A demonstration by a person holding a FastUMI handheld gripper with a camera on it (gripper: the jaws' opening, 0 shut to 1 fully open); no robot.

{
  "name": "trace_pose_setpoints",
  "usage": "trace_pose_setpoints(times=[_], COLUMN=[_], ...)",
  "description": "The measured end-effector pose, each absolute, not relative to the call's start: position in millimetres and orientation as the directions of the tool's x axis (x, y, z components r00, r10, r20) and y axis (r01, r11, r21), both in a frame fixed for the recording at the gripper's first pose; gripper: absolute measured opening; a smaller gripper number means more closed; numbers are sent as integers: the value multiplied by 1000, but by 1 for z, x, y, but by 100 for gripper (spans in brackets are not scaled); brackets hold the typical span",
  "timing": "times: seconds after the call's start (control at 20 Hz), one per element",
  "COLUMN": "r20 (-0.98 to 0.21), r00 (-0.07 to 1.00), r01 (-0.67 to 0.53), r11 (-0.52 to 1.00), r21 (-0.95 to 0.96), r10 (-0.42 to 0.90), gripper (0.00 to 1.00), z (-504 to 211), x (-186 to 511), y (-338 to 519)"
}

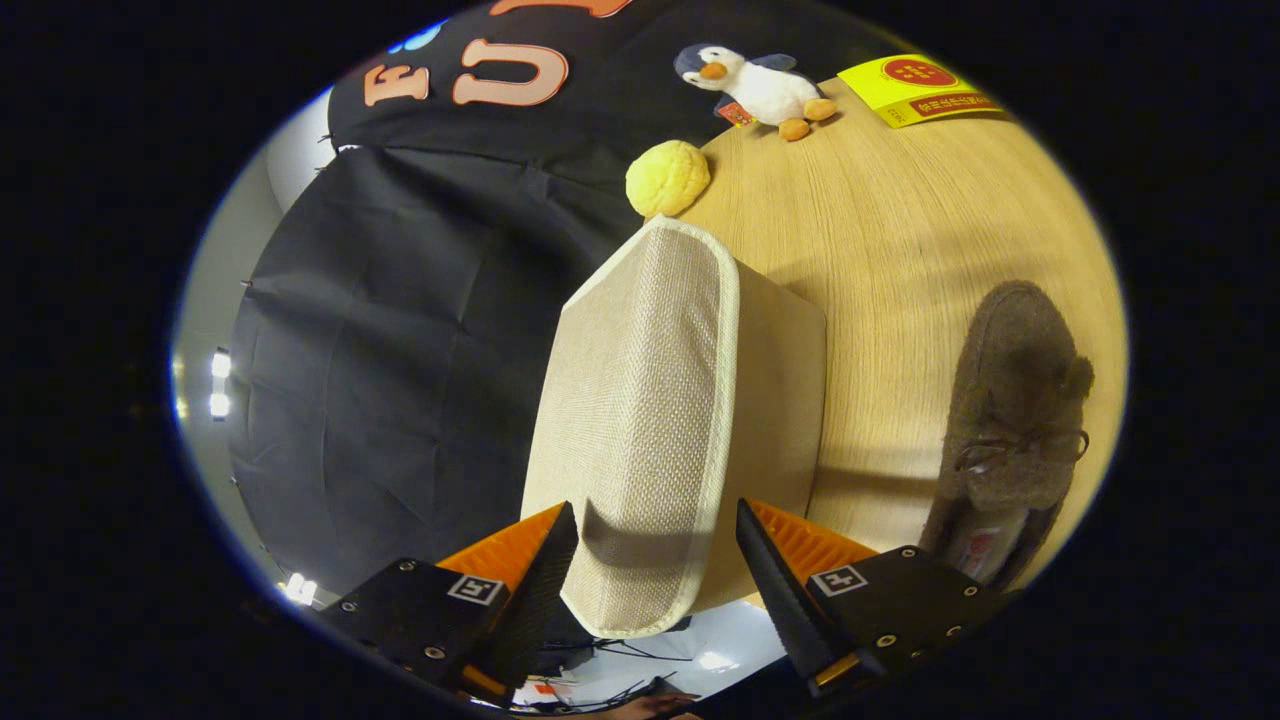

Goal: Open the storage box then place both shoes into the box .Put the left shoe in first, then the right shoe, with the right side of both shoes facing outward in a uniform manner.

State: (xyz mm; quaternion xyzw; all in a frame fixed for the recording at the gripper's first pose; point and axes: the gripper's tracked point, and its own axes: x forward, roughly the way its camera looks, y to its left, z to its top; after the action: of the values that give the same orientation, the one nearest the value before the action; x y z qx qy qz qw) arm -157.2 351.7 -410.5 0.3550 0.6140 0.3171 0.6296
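Gripper (657, 560): lower centre of frame, fingers spread wide, one on either side of the near end of the storage box lid; gap visible between each fingertip and the fabric, no firm press discernible, nothing held.

Storage box (770, 400): centre of frame, beige fabric, standing on the wooden table. Lid (640, 420) of coarse woven cloth with pale piping along its edge, lying between the fingers and running away from them toward upper centre. Whether lid fully closed or slightly raised: cannot tell.

Shoe (1010, 420): right of frame, brown fuzzy slipper-style with thin lace across the top, lying on the table well apart from the box, right of the right finger. Inner lining with a label visible at its near end, label too small to make out. Left or right shoe: cannot tell.

Table (900, 230): light wood grain, upper right to lower right.

Yellow round object (667, 178): bumpy surface, upper centre, at table edge just beyond far end of box.

Penguin plush toy (760, 88): upper centre-right, lying on table, white belly, orange beak and feet.

Yellow card (915, 88): upper right, flat on table beside the penguin.

Black cloth wall (400, 350): left half of frame.
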Motion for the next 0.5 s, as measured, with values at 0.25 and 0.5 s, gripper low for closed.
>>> trace_pose_setpoints(times=[0.25, 0.5], r20=[-488, -361], r00=[62, 113], r01=[11, -43], r11=[488, 368], r21=[873, 929], r10=[871, 926], gripper=[91, 78], z=[-367, -300], x=[-149, -133], y=[347, 363])
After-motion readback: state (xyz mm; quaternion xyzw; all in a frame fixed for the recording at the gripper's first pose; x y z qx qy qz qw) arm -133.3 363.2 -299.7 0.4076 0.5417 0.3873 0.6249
